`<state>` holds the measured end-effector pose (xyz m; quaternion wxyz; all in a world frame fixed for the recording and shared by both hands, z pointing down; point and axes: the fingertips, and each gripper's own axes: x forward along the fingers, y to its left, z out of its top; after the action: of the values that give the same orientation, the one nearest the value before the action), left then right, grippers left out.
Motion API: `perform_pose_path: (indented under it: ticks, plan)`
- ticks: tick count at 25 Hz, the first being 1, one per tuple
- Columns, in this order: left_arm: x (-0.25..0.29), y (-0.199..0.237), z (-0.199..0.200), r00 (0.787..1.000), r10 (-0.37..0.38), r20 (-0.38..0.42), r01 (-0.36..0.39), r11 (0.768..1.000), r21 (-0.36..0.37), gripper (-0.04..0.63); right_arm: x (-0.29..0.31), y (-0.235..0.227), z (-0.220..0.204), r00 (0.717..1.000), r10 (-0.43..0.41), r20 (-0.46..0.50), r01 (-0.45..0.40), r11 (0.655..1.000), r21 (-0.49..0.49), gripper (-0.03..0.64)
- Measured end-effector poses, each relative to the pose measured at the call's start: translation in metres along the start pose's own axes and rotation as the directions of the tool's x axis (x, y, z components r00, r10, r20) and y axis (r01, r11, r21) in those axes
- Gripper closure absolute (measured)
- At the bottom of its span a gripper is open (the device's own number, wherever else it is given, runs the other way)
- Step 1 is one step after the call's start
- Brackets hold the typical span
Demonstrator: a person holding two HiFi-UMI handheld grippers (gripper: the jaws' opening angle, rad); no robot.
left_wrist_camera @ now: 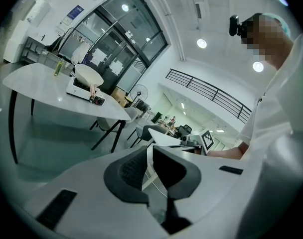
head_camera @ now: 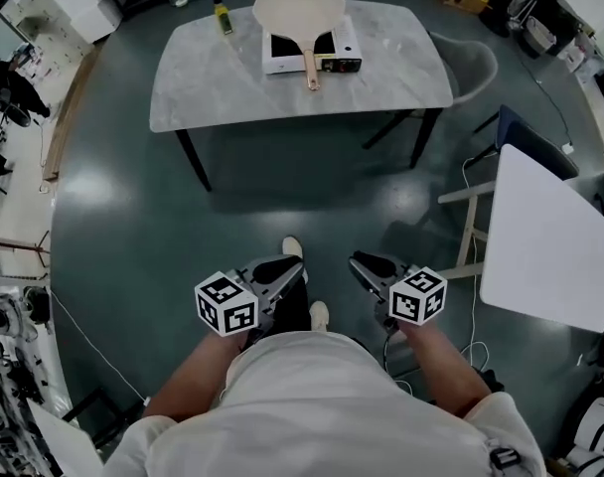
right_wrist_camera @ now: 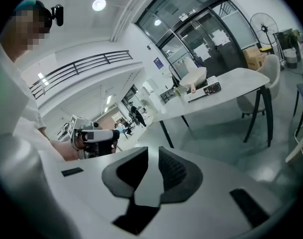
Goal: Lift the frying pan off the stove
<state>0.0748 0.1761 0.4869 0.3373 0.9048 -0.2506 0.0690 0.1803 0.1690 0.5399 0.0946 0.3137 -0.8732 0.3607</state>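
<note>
Head view: the frying pan sits on the white stove at the far side of the grey table. Its handle points toward the person. A small bottle stands on the table, near the stove's left side. Both grippers are held low, close to the person's body and well apart from the table. Left gripper: the left gripper view shows the jaws closed to a thin slit, nothing between them. Right gripper: the right gripper view shows the jaws narrowly apart, nothing between them. Neither gripper touches the pan.
</note>
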Motion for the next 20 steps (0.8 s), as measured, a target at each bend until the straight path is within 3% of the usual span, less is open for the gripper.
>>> perform_pose_path:
  ticks: [12, 16, 20]
  plan:
    - [0.063, 0.110, 0.128, 0.991, -0.130, 0.011, 0.130, 0.991, -0.014, 0.502, 0.072, -0.079, 0.143, 0.992, -0.126, -0.001, 0.126, 0.992, 0.005, 0.531]
    - [0.075, 0.148, 0.143, 0.985, -0.170, 0.006, 0.170, 0.983, -0.066, 0.495, 0.104, -0.097, 0.171, 0.990, -0.143, -0.020, 0.142, 0.990, -0.013, 0.518]
    - [0.083, 0.166, 0.149, 0.987, -0.158, 0.024, 0.160, 0.981, -0.114, 0.483, 0.122, -0.115, 0.188, 0.988, -0.143, -0.054, 0.144, 0.990, 0.012, 0.509]
